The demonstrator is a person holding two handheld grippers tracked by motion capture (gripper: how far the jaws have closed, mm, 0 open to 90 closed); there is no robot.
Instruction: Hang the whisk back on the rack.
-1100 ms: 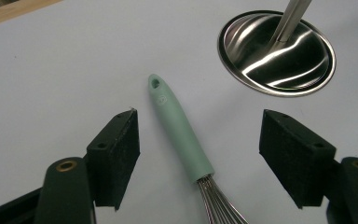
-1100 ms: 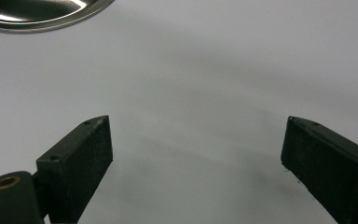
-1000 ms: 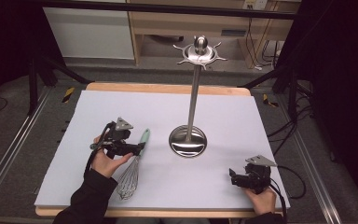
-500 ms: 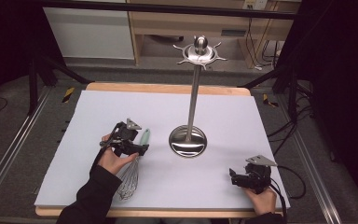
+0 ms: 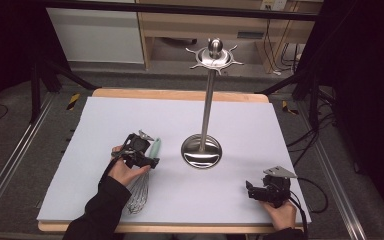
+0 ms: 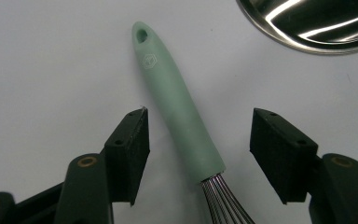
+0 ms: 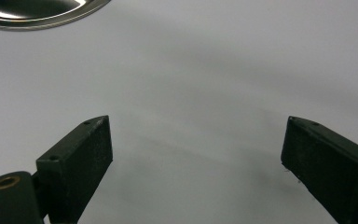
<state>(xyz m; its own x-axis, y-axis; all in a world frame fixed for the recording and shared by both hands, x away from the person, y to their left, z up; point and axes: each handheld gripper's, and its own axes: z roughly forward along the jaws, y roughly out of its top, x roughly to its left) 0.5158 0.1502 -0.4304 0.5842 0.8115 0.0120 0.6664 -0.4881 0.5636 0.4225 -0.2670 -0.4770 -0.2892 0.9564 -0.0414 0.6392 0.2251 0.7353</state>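
Left gripper (image 6: 199,135): jaws apart and just now closing in; the whisk handle lies between them with a gap on either side, neither pad touching it.
Left gripper position: low over the handle, at the left of the white mat in the high view (image 5: 139,151).
Whisk (image 6: 179,103): flat on the mat; mint-green handle with a hanging hole at its far end, wire loops pointing back toward the person.
Whisk in the high view (image 5: 141,192): wire loops beside the left forearm, handle end just left of the stand base.
Right gripper (image 7: 196,151): jaws wide apart, nothing between them, bare mat below.
Right gripper position: near the front right corner of the mat (image 5: 270,190), well apart from the whisk.
Stand (image 5: 207,107): upright steel pole on a round base, hooked crown on top, between the two grippers.
Mat (image 5: 130,115): white sheet covering the wooden table.
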